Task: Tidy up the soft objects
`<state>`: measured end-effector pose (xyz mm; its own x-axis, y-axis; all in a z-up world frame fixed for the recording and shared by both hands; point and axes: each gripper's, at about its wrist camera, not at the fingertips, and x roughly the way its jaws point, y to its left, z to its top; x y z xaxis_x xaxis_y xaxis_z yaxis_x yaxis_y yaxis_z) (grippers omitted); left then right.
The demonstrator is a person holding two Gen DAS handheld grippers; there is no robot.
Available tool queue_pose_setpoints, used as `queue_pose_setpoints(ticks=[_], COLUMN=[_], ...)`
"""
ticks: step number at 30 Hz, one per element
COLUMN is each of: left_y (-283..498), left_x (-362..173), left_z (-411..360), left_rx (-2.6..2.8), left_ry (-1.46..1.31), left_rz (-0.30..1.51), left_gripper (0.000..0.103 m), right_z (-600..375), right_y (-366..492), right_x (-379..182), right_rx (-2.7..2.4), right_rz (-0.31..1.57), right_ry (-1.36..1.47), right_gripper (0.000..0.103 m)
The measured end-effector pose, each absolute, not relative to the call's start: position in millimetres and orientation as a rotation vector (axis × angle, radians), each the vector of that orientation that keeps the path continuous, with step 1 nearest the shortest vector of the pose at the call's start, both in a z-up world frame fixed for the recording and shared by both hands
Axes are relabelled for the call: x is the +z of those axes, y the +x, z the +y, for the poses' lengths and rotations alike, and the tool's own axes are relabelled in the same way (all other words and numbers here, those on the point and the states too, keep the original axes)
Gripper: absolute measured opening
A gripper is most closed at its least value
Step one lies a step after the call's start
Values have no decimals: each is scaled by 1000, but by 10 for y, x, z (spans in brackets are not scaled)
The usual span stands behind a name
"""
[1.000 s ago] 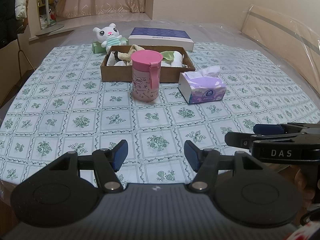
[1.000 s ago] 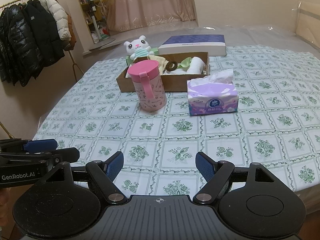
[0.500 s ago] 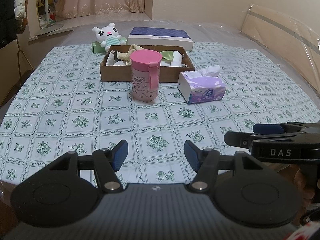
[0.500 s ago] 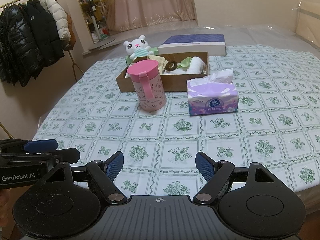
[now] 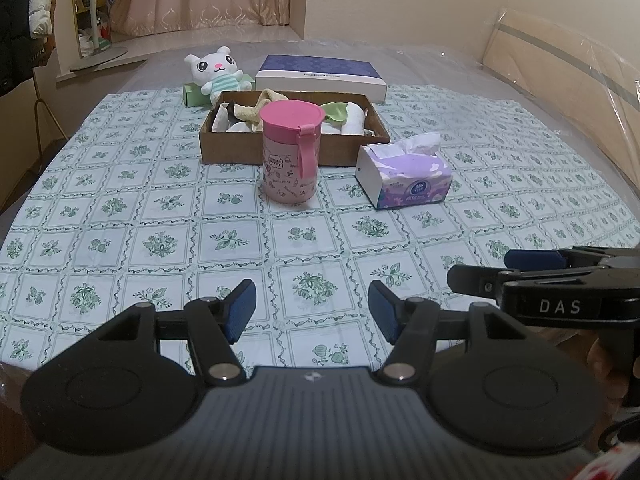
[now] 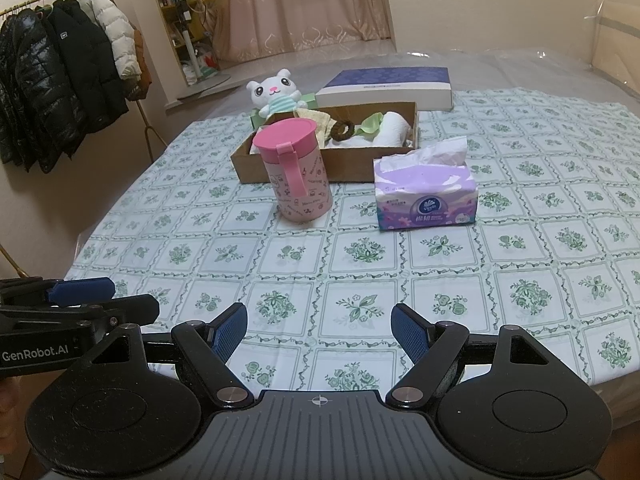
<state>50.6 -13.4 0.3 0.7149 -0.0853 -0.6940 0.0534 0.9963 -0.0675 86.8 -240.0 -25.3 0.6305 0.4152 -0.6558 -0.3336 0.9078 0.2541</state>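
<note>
A brown cardboard box (image 5: 248, 148) (image 6: 352, 168) at the far middle of the table holds rolled white cloths, a beige towel (image 5: 256, 110), a green cloth and a brown ring (image 6: 343, 130). Behind its left end a white plush cat (image 5: 214, 70) (image 6: 274, 94) sits on a green box. A purple tissue pack (image 5: 404, 176) (image 6: 426, 196) lies in front of the box's right end. My left gripper (image 5: 312, 308) and right gripper (image 6: 318, 330) both stand open and empty over the near table edge, far from all of these.
A pink lidded cup (image 5: 292, 156) (image 6: 298, 172) stands just in front of the cardboard box. A flat blue-and-white box (image 5: 320, 76) (image 6: 388, 88) lies behind it. The table carries a green floral cloth (image 5: 160, 240). Coats hang on a rack (image 6: 52, 80) to the left.
</note>
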Motion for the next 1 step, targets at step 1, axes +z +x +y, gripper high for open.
queue_pose_setpoints(ticks=[1], left_y=[513], left_x=[-6], left_z=[-137], left_rx=[-79], left_ry=[-44], left_rz=[775], left_gripper=[60], right_z=[-2401], right_y=[878], right_x=[-262], right_rx=[429], right_rz=[780], right_ry=[113], right_gripper=[79])
